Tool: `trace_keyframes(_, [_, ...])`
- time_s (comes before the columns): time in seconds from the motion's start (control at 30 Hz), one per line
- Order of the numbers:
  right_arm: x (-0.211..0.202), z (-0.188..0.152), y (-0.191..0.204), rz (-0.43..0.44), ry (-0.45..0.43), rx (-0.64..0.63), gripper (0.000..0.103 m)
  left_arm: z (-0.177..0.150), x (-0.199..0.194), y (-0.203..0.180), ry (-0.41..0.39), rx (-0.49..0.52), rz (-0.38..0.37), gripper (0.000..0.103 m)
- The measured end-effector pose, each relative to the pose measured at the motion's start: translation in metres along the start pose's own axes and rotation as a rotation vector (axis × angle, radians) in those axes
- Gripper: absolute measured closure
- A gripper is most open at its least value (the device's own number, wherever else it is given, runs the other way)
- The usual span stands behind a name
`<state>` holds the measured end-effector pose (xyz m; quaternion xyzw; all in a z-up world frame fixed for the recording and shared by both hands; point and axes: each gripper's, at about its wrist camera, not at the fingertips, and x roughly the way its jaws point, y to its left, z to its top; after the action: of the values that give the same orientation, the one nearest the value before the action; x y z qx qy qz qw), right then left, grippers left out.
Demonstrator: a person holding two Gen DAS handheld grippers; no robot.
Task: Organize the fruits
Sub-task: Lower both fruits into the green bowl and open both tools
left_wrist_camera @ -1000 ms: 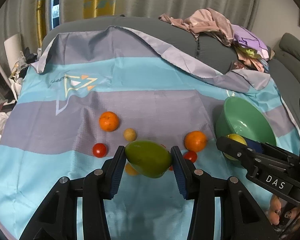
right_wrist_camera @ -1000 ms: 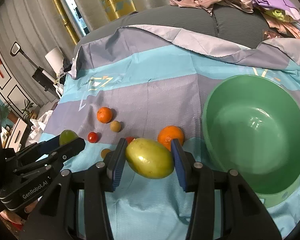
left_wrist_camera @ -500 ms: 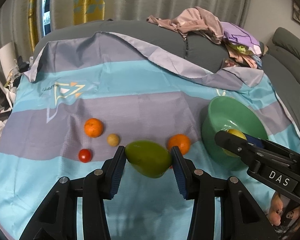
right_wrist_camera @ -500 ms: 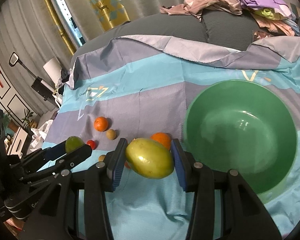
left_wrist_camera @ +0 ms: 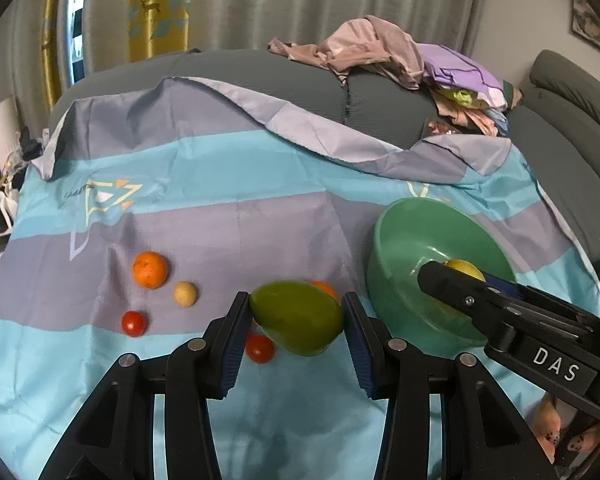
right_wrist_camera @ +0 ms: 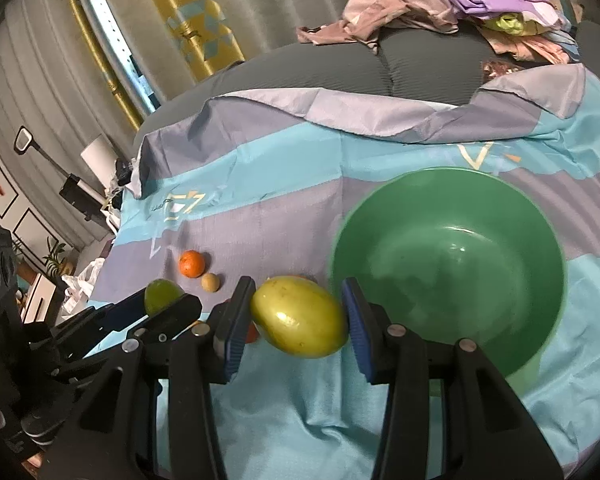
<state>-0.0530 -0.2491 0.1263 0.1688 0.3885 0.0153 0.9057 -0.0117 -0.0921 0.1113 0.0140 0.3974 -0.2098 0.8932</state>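
We find the round green plastic bowl (left_wrist_camera: 400,240) on the striped blue and grey cloth (left_wrist_camera: 220,220), right of the loose fruit. A small orange (left_wrist_camera: 149,269), a pale round fruit (left_wrist_camera: 185,293) and a red tomato (left_wrist_camera: 134,323) lie clustered left. The heap of pink and purple clothes (left_wrist_camera: 400,56) sits behind, on the grey sofa (left_wrist_camera: 260,76).

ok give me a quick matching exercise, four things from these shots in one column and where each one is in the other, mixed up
Things:
1. green mango
2. yellow mango
3. bowl
4. small tan fruit

Places:
a. on the cloth, right of the mangoes, empty
b. in the right gripper
c. on the cloth, next to an orange
d. in the left gripper

Pairs: 1-d, 2-b, 3-a, 4-c
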Motion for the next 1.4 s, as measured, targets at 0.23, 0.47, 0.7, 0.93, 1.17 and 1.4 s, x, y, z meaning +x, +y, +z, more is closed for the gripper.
trace_keyframes(0.23, [-0.012,0.001,-0.015,0.006,-0.020,0.026,0.058,0.001,0.004,-0.021,0.001,0.027,-0.014,0.057])
trace_keyframes(0.47, [-0.020,0.000,-0.030,0.000,-0.036,0.046,0.058,0.003,0.009,-0.037,0.005,0.044,-0.030,0.056])
trace_keyframes(0.7, [-0.025,0.002,-0.049,-0.007,-0.049,0.089,0.058,0.008,0.016,-0.047,0.016,0.038,-0.067,0.056])
trace_keyframes(0.93, [-0.021,0.001,-0.063,-0.017,-0.036,0.121,0.058,0.008,0.026,-0.058,0.031,0.049,-0.091,0.057])
trace_keyframes(1.17, [-0.020,0.002,-0.072,-0.026,-0.034,0.147,0.057,0.010,0.037,-0.066,0.056,0.044,-0.126,0.057])
trace_keyframes(1.4, [-0.019,0.003,-0.081,-0.039,-0.029,0.178,0.057,0.012,0.046,-0.076,0.073,0.056,-0.161,0.057])
